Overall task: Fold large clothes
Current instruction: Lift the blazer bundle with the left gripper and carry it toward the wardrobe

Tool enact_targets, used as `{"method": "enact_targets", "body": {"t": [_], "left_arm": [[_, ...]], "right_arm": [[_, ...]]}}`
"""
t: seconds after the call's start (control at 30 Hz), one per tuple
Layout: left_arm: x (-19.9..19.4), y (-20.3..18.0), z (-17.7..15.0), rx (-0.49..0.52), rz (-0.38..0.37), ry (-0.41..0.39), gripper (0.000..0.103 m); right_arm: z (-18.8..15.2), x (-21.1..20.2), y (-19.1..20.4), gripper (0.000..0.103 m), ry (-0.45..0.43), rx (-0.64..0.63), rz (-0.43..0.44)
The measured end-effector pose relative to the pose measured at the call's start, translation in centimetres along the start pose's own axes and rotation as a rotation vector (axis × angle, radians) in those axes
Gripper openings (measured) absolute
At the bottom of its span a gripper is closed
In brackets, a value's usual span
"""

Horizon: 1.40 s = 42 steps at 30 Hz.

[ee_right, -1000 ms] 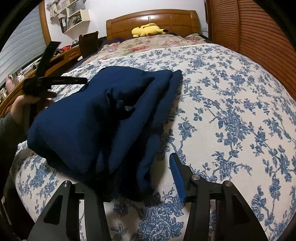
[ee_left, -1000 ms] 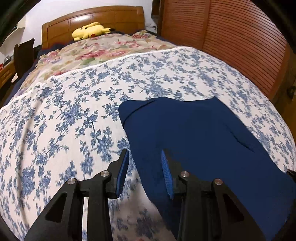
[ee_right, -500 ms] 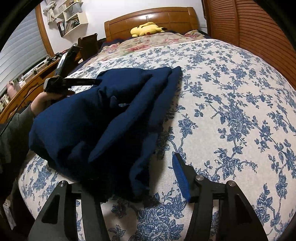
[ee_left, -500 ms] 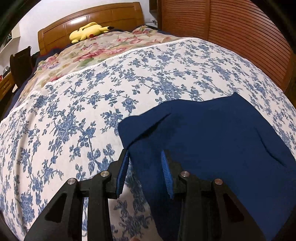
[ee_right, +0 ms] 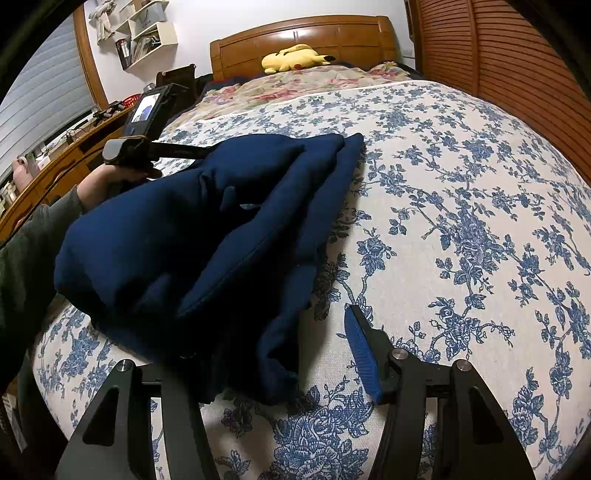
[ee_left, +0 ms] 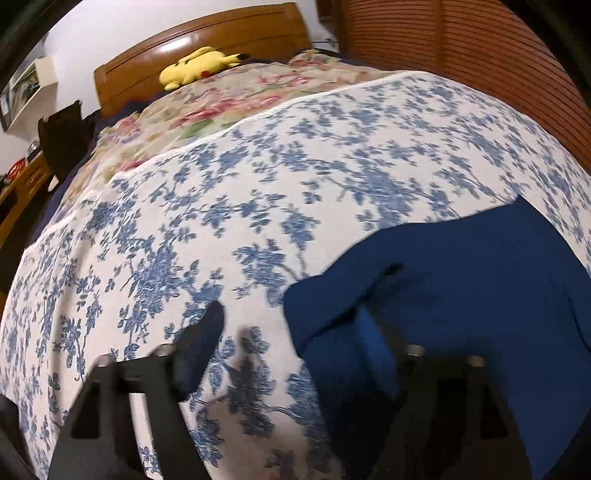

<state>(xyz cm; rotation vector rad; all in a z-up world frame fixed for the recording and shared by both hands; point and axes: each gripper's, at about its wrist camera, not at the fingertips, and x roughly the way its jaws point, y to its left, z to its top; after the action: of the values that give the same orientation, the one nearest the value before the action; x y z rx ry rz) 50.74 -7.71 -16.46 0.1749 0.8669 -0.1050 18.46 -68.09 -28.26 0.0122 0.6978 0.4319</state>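
A dark navy garment [ee_right: 207,236] lies in a loose folded heap on the blue floral bedspread [ee_right: 461,206]. My right gripper [ee_right: 280,354] is open at the garment's near edge; its right blue pad [ee_right: 360,350] rests on the bedspread and the left finger is hidden under cloth. In the left wrist view the garment [ee_left: 461,295] fills the lower right. My left gripper [ee_left: 291,343] is open and blurred, its right finger over the garment's left corner and its left finger [ee_left: 201,343] over bare bedspread. The left gripper's body [ee_right: 144,147] shows at the garment's far left side.
A yellow plush toy [ee_right: 291,57] lies by the wooden headboard [ee_right: 303,35]. A pink floral blanket [ee_right: 295,85] covers the bed's head end. A slatted wooden wall [ee_right: 498,55] runs along the right. A wooden desk [ee_right: 55,170] and shelves stand at left.
My left gripper opened wide, letting go of the garment's corner, and the garment edge now lies right of the gap. The right gripper stayed open and moved slightly closer.
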Motion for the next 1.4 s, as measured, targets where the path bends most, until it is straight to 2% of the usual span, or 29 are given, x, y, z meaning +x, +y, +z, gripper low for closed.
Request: {"method": "enact_targets", "body": {"t": [0.13,0.3,0.37,0.43,0.47,0.5,0.53,0.63,0.7,0.9,1.07,1.23,1.4], "left_arm": [[0.4,1.5,-0.2,-0.065,-0.081,0.021,0.078],[-0.1,0.9,-0.4,-0.036,-0.078,0.019,0.077],[-0.3,0.7,-0.4,-0.019,-0.099,0.015,0.068],[-0.4,0.8,-0.5,-0.030,-0.148,0.022,0.050],[-0.4,0.9,-0.5,-0.037,-0.172,0.029,0.045],[-0.3,0.9,-0.4,-0.044,-0.194,0.034,0.036],[-0.5,0.9,-0.3,-0.048,-0.194,0.035,0.032],[-1.3,0.6,-0.2,-0.040,-0.176,0.018,0.021],[-2.4,0.4,0.0,-0.035,-0.152,-0.006,0.018],[-7.5,-0.9,1.0,0.000,-0.093,-0.097,0.015],[-12.2,-3.4,2.2,0.036,-0.068,-0.165,0.014],[-16.4,-8.3,3.8,0.077,-0.083,-0.237,0.014],[-19.3,-15.6,5.7,0.118,-0.176,-0.299,0.014]], "right_arm": [[0.1,0.2,0.1,0.060,0.007,-0.007,-0.003],[0.2,0.5,0.3,0.060,0.014,-0.013,-0.002],[0.3,0.7,0.4,0.060,0.022,-0.019,0.016],[0.3,0.9,0.4,0.060,0.034,-0.016,0.040],[0.3,1.0,0.3,0.054,0.038,-0.011,0.058],[0.4,1.2,0.4,0.040,0.046,-0.007,0.086],[0.4,1.4,0.4,0.038,0.058,-0.005,0.117],[0.4,1.5,0.7,0.025,0.045,-0.031,0.115],[0.5,1.3,0.7,0.018,0.023,-0.028,0.120],[1.1,-0.4,-0.2,0.012,-0.066,-0.012,0.154],[1.2,-2.5,-1.2,0.011,-0.127,-0.002,0.137],[1.3,-7.5,-5.0,0.011,-0.231,0.050,0.073],[0.4,-13.7,-10.7,0.011,-0.281,0.034,-0.075]]}}
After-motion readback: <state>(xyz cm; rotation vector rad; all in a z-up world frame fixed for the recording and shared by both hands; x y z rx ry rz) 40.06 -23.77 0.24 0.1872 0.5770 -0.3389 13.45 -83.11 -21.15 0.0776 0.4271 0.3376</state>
